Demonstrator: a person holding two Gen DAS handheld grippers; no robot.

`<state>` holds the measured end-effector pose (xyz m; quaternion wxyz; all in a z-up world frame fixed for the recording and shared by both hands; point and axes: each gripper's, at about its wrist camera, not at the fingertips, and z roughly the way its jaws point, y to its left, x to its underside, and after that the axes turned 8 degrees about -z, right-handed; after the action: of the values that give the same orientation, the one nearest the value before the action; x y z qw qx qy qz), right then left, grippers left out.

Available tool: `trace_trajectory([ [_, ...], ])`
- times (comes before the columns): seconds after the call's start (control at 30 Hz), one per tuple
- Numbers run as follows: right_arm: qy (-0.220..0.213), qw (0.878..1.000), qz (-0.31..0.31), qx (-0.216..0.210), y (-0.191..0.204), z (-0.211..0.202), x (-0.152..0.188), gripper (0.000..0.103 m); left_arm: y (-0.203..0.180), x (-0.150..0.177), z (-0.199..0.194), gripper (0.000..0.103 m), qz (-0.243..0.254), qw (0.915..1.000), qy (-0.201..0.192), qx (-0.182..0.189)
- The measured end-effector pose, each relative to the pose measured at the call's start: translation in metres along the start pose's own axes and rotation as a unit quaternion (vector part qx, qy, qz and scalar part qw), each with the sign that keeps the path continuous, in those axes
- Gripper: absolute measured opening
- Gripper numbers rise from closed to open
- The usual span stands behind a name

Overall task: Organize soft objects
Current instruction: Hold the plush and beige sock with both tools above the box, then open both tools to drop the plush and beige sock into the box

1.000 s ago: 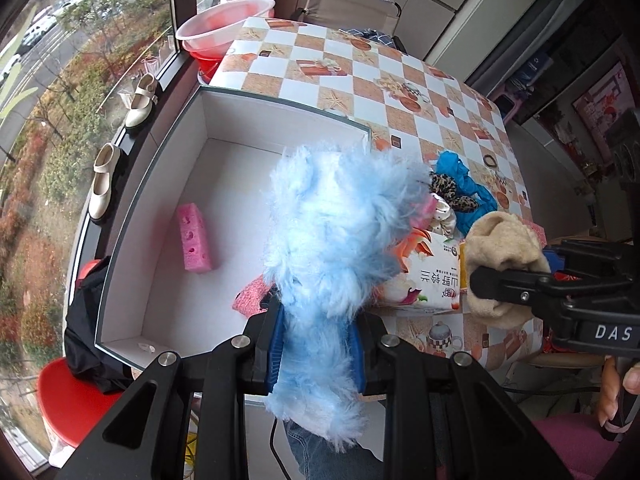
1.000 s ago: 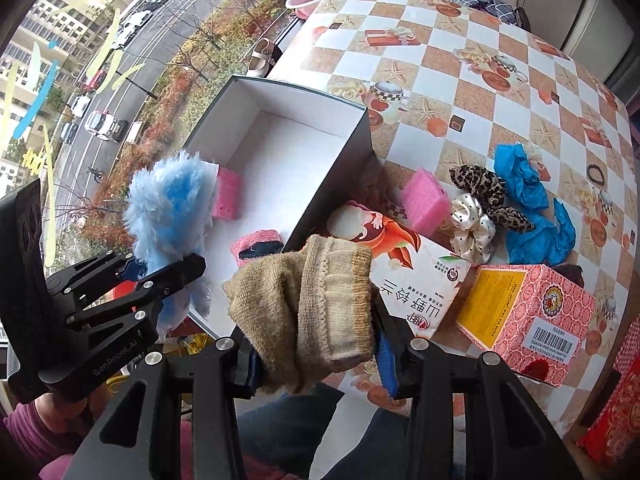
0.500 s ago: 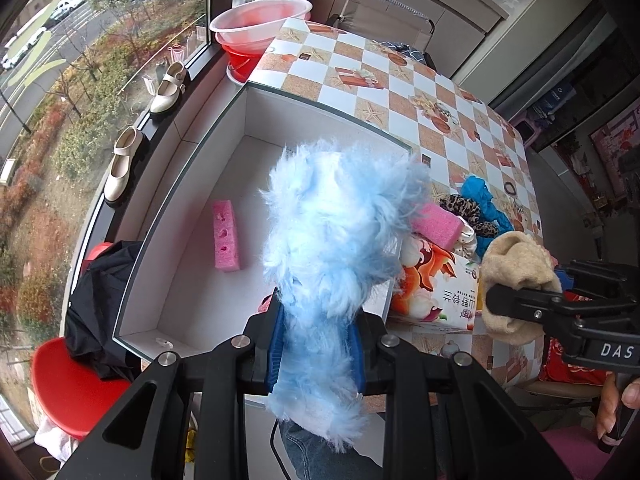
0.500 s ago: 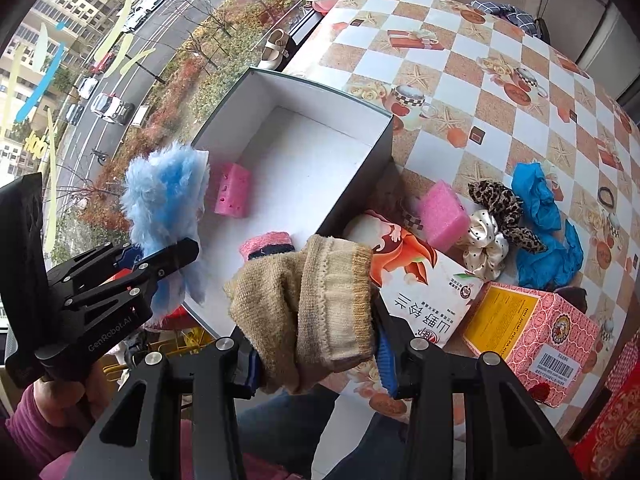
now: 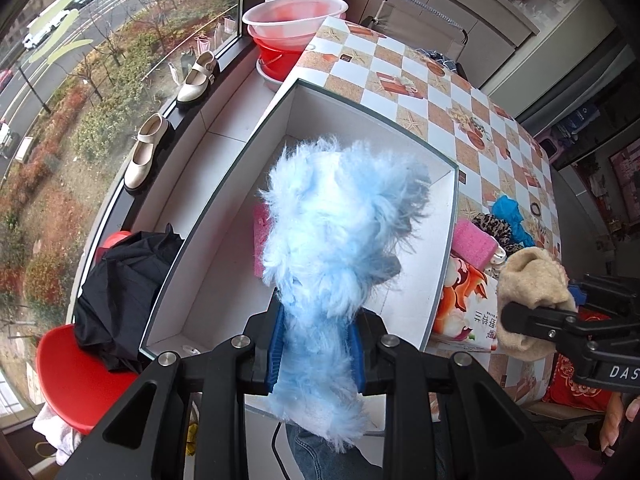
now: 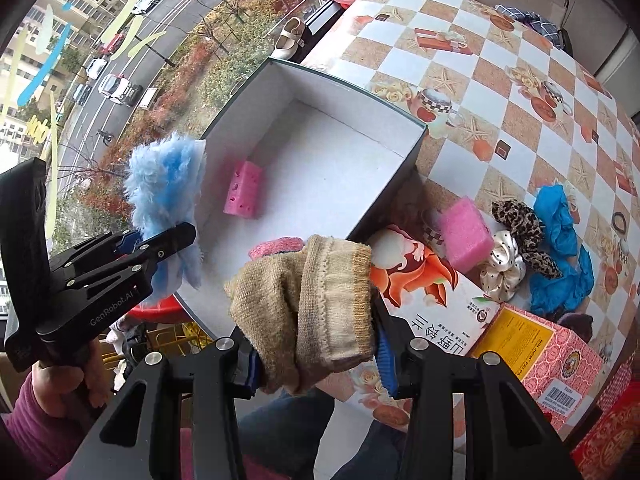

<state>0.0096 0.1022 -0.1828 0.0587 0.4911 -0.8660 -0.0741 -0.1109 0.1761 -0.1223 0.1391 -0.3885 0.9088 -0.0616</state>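
Note:
My left gripper (image 5: pixel 318 350) is shut on a fluffy light-blue piece (image 5: pixel 336 232), held above the near end of the open white box (image 5: pixel 224 216). From the right wrist view the same gripper (image 6: pixel 160 240) and blue fluff (image 6: pixel 160 184) hang over the box's left wall (image 6: pixel 224 120). My right gripper (image 6: pixel 316 360) is shut on a beige knitted sock (image 6: pixel 308 304), above the box's near right corner. Inside the box lie a pink sponge (image 6: pixel 243 193) and a pink-edged soft item (image 6: pixel 274 245). The sock (image 5: pixel 528 292) also shows in the left wrist view.
On the checked tablecloth (image 6: pixel 500 92) right of the box lie a pink sponge (image 6: pixel 464 232), a white scrunchie (image 6: pixel 502 268), a leopard scrunchie (image 6: pixel 524 224), blue cloth (image 6: pixel 560 248), a printed carton (image 6: pixel 432 300) and a red-yellow box (image 6: pixel 540 356). Shoes (image 5: pixel 196 80) and basins (image 5: pixel 294 20) line the window ledge.
Both grippers have shifted together toward the window side and slightly down, each keeping its grip. The box now sits more to the right in the left wrist view.

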Motion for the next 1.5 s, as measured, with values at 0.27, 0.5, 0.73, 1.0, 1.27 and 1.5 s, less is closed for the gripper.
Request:
trace_trajectory([
  [0.27,0.002,1.000,-0.013,-0.002,0.008,0.012,-0.045,0.045,-0.008,-0.038,0.013,0.030,-0.002,1.0000,-0.006,-0.005],
  [0.5,0.008,1.000,-0.010,-0.002,0.008,0.023,-0.065,0.045,-0.012,-0.054,0.025,0.030,-0.006,0.9999,-0.003,-0.012],
  [0.73,0.015,1.000,-0.005,0.004,0.001,0.029,-0.073,0.045,-0.013,-0.056,0.034,0.030,-0.012,0.9998,0.008,-0.011],
  [1.0,0.014,1.000,-0.005,0.009,0.000,0.028,-0.081,0.045,-0.013,-0.054,0.035,0.030,-0.014,0.9998,0.012,-0.008],
  [1.27,0.003,1.000,0.001,0.002,0.002,0.024,-0.085,0.050,-0.013,-0.050,0.031,0.073,-0.008,0.9998,0.003,-0.015],
  [1.5,-0.016,1.000,0.013,0.003,0.003,0.016,-0.086,0.102,-0.008,-0.045,0.031,0.090,-0.025,0.9993,0.005,-0.029],
])
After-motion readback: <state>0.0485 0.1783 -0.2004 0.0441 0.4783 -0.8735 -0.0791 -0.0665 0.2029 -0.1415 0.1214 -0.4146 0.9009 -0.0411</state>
